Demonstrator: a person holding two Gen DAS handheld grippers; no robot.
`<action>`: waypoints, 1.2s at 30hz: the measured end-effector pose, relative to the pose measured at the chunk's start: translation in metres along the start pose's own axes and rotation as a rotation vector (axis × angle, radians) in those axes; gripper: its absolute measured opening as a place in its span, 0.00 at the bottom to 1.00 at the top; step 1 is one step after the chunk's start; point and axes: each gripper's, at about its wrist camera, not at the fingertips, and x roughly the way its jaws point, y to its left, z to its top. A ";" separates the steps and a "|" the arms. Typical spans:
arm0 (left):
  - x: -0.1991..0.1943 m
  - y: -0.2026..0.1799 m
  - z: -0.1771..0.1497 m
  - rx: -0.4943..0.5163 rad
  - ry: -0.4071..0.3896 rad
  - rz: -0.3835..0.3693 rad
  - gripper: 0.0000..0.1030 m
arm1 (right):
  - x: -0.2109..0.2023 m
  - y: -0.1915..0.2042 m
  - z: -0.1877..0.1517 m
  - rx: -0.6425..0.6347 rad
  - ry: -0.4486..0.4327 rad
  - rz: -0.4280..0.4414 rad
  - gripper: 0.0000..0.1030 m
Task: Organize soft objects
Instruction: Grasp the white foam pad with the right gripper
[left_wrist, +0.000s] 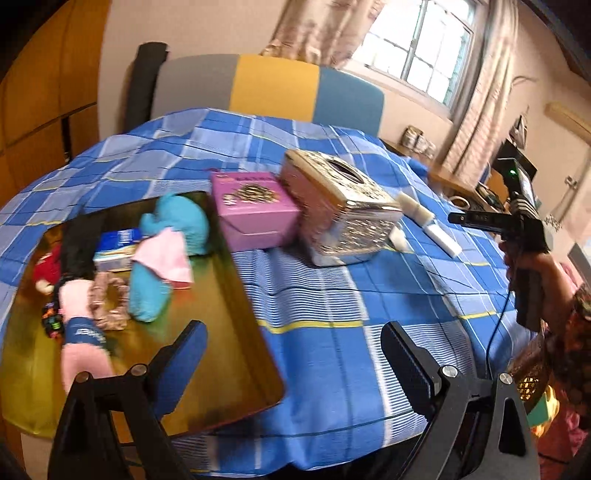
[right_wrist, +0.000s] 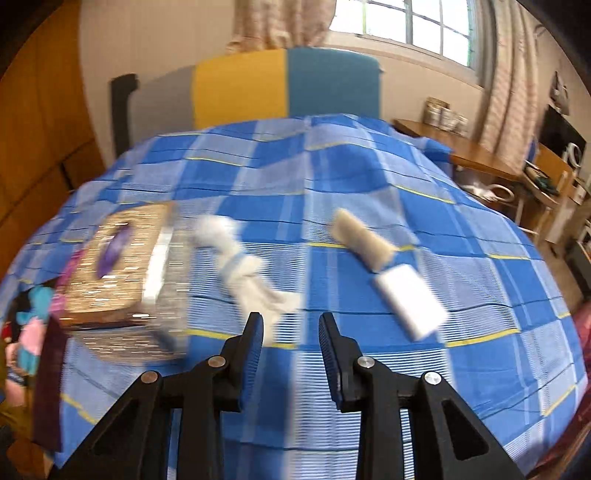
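A gold tray (left_wrist: 221, 332) on the left of the table holds several soft things: a blue plush (left_wrist: 177, 225), a pink cloth (left_wrist: 162, 258), a pink plush (left_wrist: 79, 354), a scrunchie (left_wrist: 107, 299) and a red toy (left_wrist: 46, 267). My left gripper (left_wrist: 295, 343) is open over the tray's right edge, holding nothing. In the blurred right wrist view my right gripper (right_wrist: 291, 328) is open with a narrow gap and nothing between its fingers. A white knotted cloth (right_wrist: 240, 266) lies just ahead of it to the left. A beige and white roll (right_wrist: 388, 273) lies ahead on the right.
A pink box (left_wrist: 255, 210) and a silver tissue box (left_wrist: 340, 206) stand beside the tray on the blue checked tablecloth (left_wrist: 332, 295). A hand (left_wrist: 532, 266) holds the right gripper at the right edge. A striped chair back (left_wrist: 273, 85) stands behind the table.
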 end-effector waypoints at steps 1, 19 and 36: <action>0.004 -0.007 0.002 0.012 0.011 -0.007 0.93 | 0.003 -0.010 0.000 0.004 0.006 -0.018 0.30; 0.059 -0.084 0.011 0.128 0.121 -0.057 0.93 | 0.108 -0.131 0.032 0.094 0.111 -0.038 0.79; 0.129 -0.188 0.055 0.169 0.170 -0.098 0.95 | 0.143 -0.141 0.019 0.080 0.310 -0.057 0.62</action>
